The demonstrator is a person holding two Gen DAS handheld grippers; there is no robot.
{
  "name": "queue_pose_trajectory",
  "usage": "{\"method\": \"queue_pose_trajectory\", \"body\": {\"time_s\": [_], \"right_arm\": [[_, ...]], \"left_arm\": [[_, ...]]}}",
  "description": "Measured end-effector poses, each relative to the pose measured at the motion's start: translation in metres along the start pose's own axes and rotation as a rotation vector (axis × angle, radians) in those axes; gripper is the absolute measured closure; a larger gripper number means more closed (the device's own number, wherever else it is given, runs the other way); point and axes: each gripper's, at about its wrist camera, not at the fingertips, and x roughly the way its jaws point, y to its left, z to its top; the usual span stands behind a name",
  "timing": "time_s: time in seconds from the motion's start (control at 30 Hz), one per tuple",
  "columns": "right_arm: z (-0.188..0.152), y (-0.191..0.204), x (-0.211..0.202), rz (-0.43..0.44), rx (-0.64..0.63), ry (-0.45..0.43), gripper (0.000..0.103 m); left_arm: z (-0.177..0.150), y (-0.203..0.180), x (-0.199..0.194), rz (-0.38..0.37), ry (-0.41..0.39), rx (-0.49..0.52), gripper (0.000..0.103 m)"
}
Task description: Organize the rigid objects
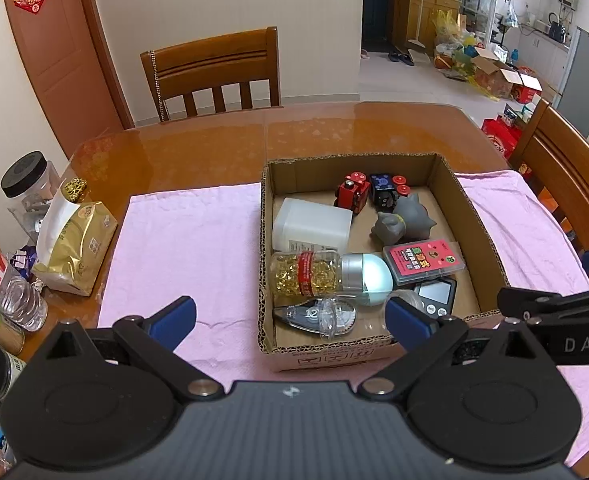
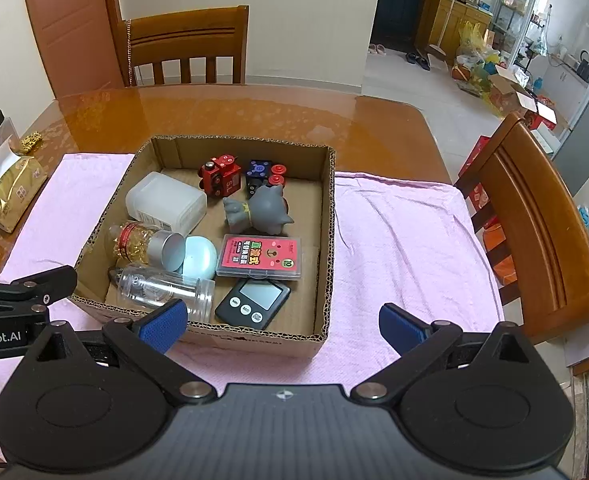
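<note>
Pink cloth [image 2: 406, 224] covered the table under the cardboard box [image 2: 328, 240], which already held the rigid objects, including the timer [image 2: 254, 304]. Left gripper [image 1: 290, 318] and right gripper [image 2: 282, 324] hovered empty, jaws spread, apparently ready for retrieval.

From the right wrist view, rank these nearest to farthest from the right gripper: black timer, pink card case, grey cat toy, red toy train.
1. Black timer, front of the cardboard box, closest to the right gripper.
2. Pink card case, just behind the timer.
3. Grey cat toy, mid-box.
4. Red toy train, by the back wall.
</note>
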Motion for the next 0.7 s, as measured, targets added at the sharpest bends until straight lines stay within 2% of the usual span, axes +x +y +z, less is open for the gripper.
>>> {"method": "queue_pose_trajectory", "body": {"time_s": [0.7], "right_arm": [[0.0012, 0.0001, -0.0011, -0.001, -0.001, -0.003, 0.000]], "left_arm": [[0.0010, -0.0016, -0.0007, 0.000, -0.001, -0.002, 0.003]]}}
